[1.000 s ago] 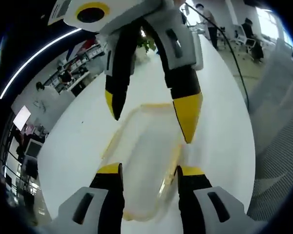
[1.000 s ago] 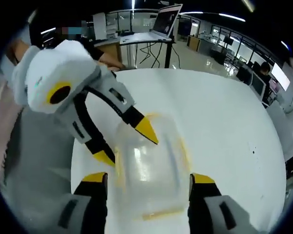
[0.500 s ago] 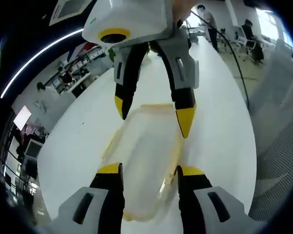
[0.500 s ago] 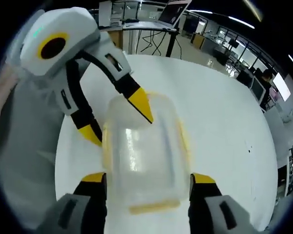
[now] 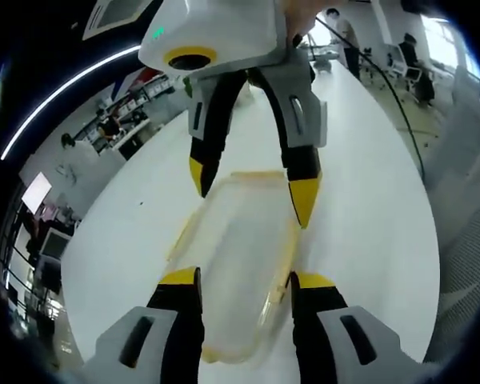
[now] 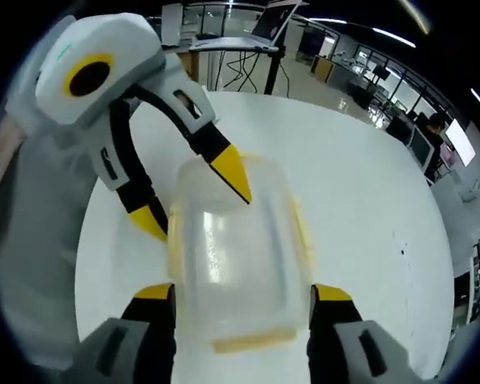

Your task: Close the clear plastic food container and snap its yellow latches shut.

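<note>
While the clear container [image 5: 240, 256] lies in the middle of the left gripper view on the white table [image 5: 128, 232], the left gripper [image 5: 244, 284] comes up from the bottom edge with its black, yellow-tipped jaws spread wide, one on each long side of the box. I cannot tell whether those jaws touch the walls or stand just clear of them. The lid sits on top, and yellow latches [image 5: 182, 232] run along the rim on both sides, with another yellow strip at the far short end. From the top of that frame the right gripper [image 5: 252, 186] reaches down, its jaws also parted wide, the yellow tips hanging over the far end of the container.

Over in the right gripper view, the container [image 6: 236, 256] fills the lower centre of the frame, and the right gripper [image 6: 242, 298] frames it from the bottom with open jaws, nothing pinched between them. The left gripper [image 6: 194, 202] comes in from the upper left, one yellow tip on or just above the far end of the lid, the other down beside the left edge of the box. A yellow latch [image 6: 252, 340] shows along the near short end. Beyond the table [image 6: 360, 192], at the top of the frame, a laptop [image 6: 268, 20] stands open on a desk
</note>
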A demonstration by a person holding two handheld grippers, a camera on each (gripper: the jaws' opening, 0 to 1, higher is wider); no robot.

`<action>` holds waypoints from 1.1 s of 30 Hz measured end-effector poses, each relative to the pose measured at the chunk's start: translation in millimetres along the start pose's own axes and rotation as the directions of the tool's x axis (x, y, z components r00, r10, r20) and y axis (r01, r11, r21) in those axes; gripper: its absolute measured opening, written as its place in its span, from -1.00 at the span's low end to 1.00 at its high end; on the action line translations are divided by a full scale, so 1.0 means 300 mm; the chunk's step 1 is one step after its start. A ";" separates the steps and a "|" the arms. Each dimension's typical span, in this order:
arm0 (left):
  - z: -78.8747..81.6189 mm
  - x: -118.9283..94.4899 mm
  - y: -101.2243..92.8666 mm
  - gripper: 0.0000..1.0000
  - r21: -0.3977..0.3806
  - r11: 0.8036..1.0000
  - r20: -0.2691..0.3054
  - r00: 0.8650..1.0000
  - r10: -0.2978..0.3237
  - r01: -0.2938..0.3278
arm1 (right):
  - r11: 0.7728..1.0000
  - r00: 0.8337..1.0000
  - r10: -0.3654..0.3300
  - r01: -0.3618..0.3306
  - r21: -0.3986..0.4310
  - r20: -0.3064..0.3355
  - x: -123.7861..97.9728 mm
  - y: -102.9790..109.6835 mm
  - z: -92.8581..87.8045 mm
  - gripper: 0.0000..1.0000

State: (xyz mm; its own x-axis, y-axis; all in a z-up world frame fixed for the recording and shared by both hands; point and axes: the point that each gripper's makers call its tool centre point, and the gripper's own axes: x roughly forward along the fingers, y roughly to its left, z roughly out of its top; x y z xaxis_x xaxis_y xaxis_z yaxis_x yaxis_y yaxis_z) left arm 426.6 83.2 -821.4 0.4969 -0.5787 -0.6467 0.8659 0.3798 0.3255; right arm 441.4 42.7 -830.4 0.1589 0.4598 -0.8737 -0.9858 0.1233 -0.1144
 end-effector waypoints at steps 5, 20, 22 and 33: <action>-0.002 0.025 0.048 -0.19 -0.001 1.000 0.001 1.000 0.000 0.000 | 1.000 1.000 -0.006 0.006 0.005 0.011 0.014 -0.056 0.008 0.33; 0.004 0.074 0.134 -0.19 0.016 1.000 0.001 1.000 0.001 -0.001 | 1.000 1.000 -0.011 0.011 -0.013 -0.001 0.033 -0.152 0.016 0.35; 0.004 0.073 0.132 -0.19 0.014 1.000 -0.001 1.000 -0.002 0.002 | 0.996 0.999 -0.018 0.014 -0.084 -0.038 0.036 -0.146 0.001 0.38; 0.016 0.068 0.102 0.24 0.073 0.997 -0.053 0.998 -0.028 0.032 | 0.993 0.997 -0.070 0.069 -0.101 -0.013 0.020 -0.139 0.011 0.51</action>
State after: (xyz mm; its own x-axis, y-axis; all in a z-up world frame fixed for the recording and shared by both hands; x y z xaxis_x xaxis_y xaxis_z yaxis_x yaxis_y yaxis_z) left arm 463.4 79.6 -821.3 0.4686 -0.5500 -0.6914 0.8832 0.3075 0.3540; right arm 483.8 43.3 -829.2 0.2270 0.4383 -0.8697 -0.9731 0.0652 -0.2211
